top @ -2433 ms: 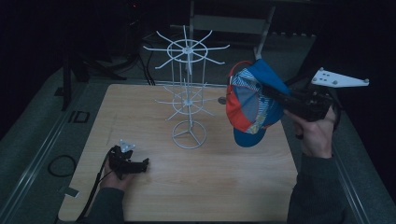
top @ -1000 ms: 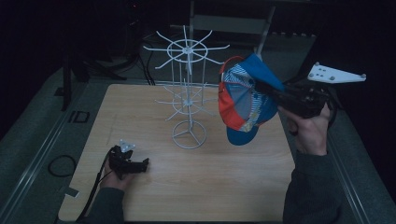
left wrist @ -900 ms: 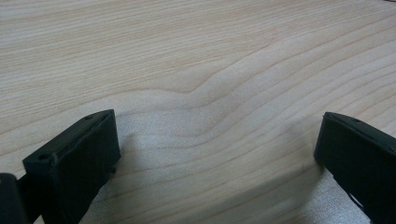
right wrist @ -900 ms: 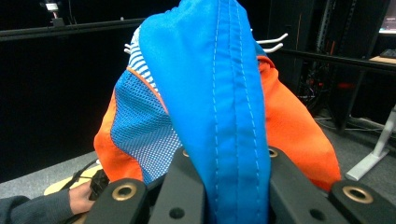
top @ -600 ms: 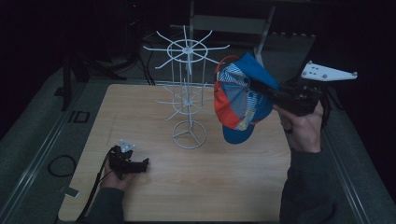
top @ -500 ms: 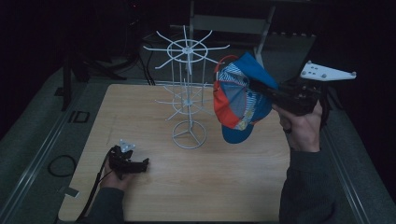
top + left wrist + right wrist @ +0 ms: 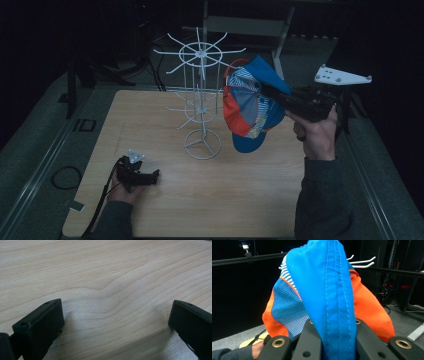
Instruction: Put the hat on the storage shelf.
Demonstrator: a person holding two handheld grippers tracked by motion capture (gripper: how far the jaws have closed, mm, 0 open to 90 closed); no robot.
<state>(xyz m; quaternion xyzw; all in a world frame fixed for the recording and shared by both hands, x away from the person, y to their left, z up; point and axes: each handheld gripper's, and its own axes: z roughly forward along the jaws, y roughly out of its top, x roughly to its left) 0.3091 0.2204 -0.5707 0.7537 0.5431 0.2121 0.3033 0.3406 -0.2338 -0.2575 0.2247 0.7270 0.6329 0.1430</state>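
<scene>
- Dark room around a pale wooden table (image 7: pixel 240 200); grey floor and black frames lie beyond its edges, and the far background is too dim to read.
- White wire rack (image 7: pixel 201 100) stands upright on the far middle of the table: a round base, a thin centre pole, and two tiers of spokes with hooked ends.
- Right gripper (image 7: pixel 280 97) is raised off the table at the right side, level with the rack's lower tier, and points toward the rack. Its grey three-cornered plate (image 7: pixel 342 76) sits on top, above the person's right hand (image 7: pixel 316 137).
- Its tongs are pressed together on the blue brim of the cap (image 7: pixel 250 107). In the right gripper view the stitched brim (image 7: pixel 332 290) rises between the two black jaws, pinched flat.
- Cap: blue brim, orange panels, blue mesh and a striped patch. It hangs in the air from the right gripper, crown toward the rack, just beside the spoke tips on the rack's right. Whether the fabric touches a hook I cannot tell from the high view.
- Rack hook tips (image 7: pixel 362 262) show white just behind the cap's top in the right gripper view.
- Left gripper (image 7: pixel 150 176) rests low on the near left part of the table, well apart from the rack and the cap, with its cable trailing toward the table's near edge.
- Its tongs are spread wide, with bare wood grain (image 7: pixel 112 290) between the jaws.
</scene>
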